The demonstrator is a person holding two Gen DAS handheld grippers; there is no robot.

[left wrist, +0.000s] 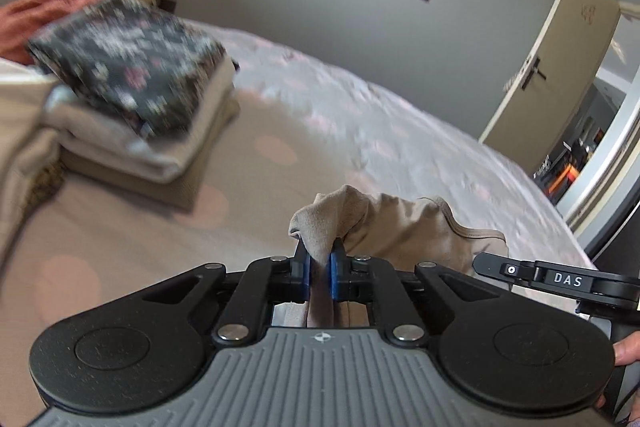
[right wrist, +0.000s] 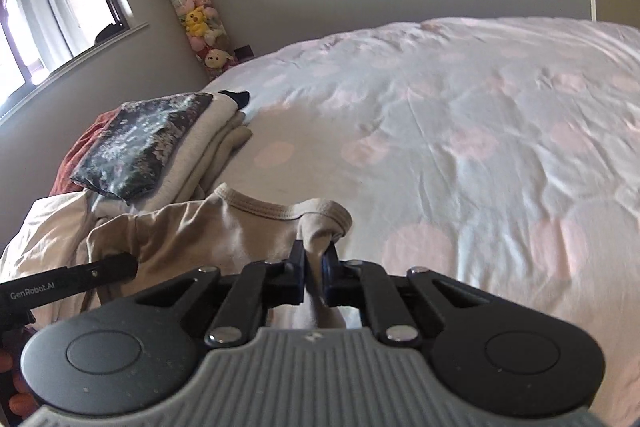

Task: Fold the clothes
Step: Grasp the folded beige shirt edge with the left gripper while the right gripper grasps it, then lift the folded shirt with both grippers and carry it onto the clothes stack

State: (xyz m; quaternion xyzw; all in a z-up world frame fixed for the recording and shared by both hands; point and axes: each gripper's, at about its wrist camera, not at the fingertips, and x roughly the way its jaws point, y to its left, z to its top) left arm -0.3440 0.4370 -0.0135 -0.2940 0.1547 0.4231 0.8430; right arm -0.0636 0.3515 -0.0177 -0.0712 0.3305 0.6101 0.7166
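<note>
Beige shirt (right wrist: pixel 224 231) is hanging bunched between both grippers above the bed (right wrist: pixel 460 115); the left gripper (left wrist: pixel 320 263) and right gripper (right wrist: pixel 314 259) are each pinching its top edge, jaws nearly closed. Likely next: spreading it flat on the bed beside the folded stack (right wrist: pixel 168 147).

A wide bed (right wrist: pixel 460 115) under a pale sheet with faint pink dots carries a stack of folded beige garments (right wrist: pixel 208 147) topped by a dark floral folded cloth (right wrist: pixel 140 147), a crumpled rust-red cloth (right wrist: pixel 80 151) behind it
</note>
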